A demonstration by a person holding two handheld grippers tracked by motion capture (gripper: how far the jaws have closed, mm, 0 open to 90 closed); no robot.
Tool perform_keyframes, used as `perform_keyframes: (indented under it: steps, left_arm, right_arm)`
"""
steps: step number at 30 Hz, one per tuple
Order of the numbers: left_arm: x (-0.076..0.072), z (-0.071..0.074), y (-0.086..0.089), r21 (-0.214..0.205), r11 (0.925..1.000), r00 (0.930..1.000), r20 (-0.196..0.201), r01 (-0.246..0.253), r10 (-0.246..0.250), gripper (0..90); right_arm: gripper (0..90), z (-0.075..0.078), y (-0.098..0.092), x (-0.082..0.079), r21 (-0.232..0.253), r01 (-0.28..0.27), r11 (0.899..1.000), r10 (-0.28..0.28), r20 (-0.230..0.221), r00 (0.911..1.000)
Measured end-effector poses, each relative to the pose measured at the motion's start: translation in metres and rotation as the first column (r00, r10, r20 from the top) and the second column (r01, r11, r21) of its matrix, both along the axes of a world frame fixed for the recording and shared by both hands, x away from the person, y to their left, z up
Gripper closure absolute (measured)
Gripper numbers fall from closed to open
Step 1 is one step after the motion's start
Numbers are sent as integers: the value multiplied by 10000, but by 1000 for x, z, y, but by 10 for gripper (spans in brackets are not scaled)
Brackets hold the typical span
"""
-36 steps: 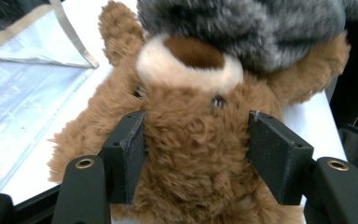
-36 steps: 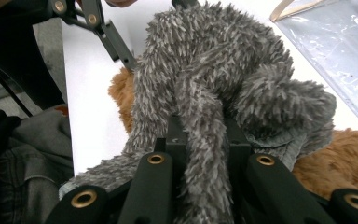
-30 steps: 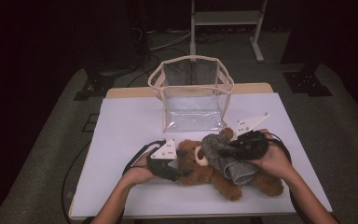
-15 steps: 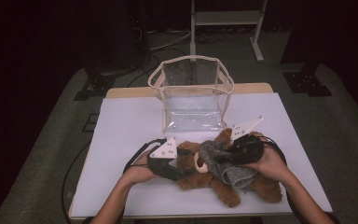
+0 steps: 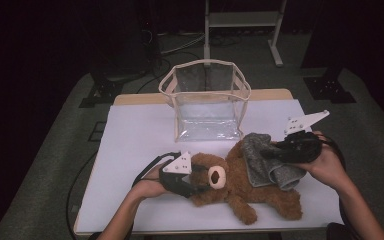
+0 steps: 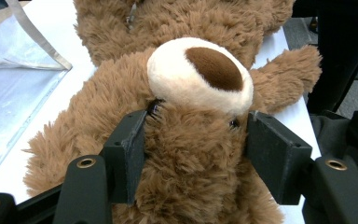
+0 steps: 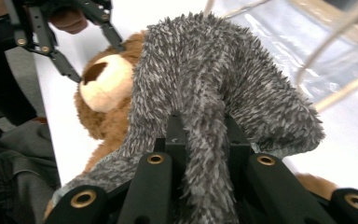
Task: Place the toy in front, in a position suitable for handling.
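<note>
A brown teddy bear [image 5: 240, 186] lies on its back on the white table [image 5: 140, 130], head to the left. My left gripper [image 5: 199, 180] is shut on the bear's head [image 6: 200, 79]. Its pads [image 6: 131, 150] press into the fur on both sides, just below the cream snout. A grey fuzzy cloth [image 5: 266, 161] drapes over the bear's torso and lifts toward the right. My right gripper [image 5: 274, 152] is shut on a fold of this grey cloth [image 7: 214, 70], with the jaws close together around it. Beyond it I see the bear's snout [image 7: 103, 88] and the left gripper [image 7: 86, 46].
A clear plastic bag with a beige rim [image 5: 207, 100] stands open just behind the bear, at the table's middle back. Its wall [image 6: 14, 84] lies close to the bear's head. A metal stand [image 5: 240, 20] is on the floor behind the table.
My right gripper has moved right and a little up, drawing the grey cloth off the bear's middle toward the right. The left gripper has stayed on the bear's head.
</note>
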State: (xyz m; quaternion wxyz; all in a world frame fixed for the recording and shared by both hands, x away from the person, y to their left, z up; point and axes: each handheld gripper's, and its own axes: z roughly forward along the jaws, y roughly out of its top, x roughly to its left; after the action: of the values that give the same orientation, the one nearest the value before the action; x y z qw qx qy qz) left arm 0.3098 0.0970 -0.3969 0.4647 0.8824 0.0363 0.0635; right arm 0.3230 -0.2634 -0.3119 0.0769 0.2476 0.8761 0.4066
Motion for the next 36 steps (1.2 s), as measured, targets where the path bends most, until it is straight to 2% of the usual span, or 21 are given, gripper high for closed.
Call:
perform_keyframes:
  steps: [6, 13, 16, 19, 20, 22, 25, 27, 29, 31, 33, 36]
  left_arm:
    - [0, 0, 1, 20, 9999, 9999, -102, 128, -127, 392]
    - [-1, 0, 2, 7, 9998, 9997, -112, 197, -197, 392]
    - [-1, 1, 2, 81, 9997, 9997, -105, 234, -233, 392]
    - [-2, 1, 2, 108, 9996, 9996, -106, 278, -277, 392]
    - [-2, 1, 2, 126, 9995, 9995, -85, 292, -291, 392]
    - [-2, 1, 2, 70, 9996, 9995, -123, 278, -277, 392]
    - [-2, 2, 3, 94, 9993, 9993, -146, 354, -352, 393]
    - [-1, 5, 5, 79, 9993, 9991, -211, 378, -377, 395]
    - [0, 13, 8, -31, 9993, 9991, -167, 381, -382, 394]
    - [1, 21, 8, -439, 9985, 9994, -107, 333, -338, 391]
    - [3, 27, 4, -686, 9968, 9990, -152, 402, -413, 387]
    - [4, 21, -5, -97, 9983, 9980, -267, 573, -575, 386]
  right_arm:
    - [766, 8, -4, 1, -190, 100, 9998, -95, 234, 9997]
    - [765, 26, -17, -2, -616, 418, 9972, -385, 546, 9978]
    - [764, 25, -22, -3, -608, 465, 9971, -433, 525, 9977]
    - [764, 13, -19, -1, -373, 324, 9988, -314, 264, 9992]
    - [764, 6, -16, 0, -161, 201, 9997, -200, 65, 9998]
    - [764, -9, -7, 5, -50, -18, 10000, 17, -150, 9999]
    - [763, -35, 11, 11, 290, -408, 9987, 429, -763, 9962]
    - [766, -49, 22, 13, 791, -576, 9952, 656, -1025, 9926]
    - [767, -54, 31, 11, 1059, -745, 9916, 855, -1036, 9909]
    - [767, -56, 38, 6, 1376, -1031, 9851, 1182, -1061, 9873]
    - [767, -59, 50, 0, 1278, -1341, 9827, 1474, -1008, 9839]
    - [764, -57, 60, -9, 876, -1611, 9830, 1673, -682, 9836]
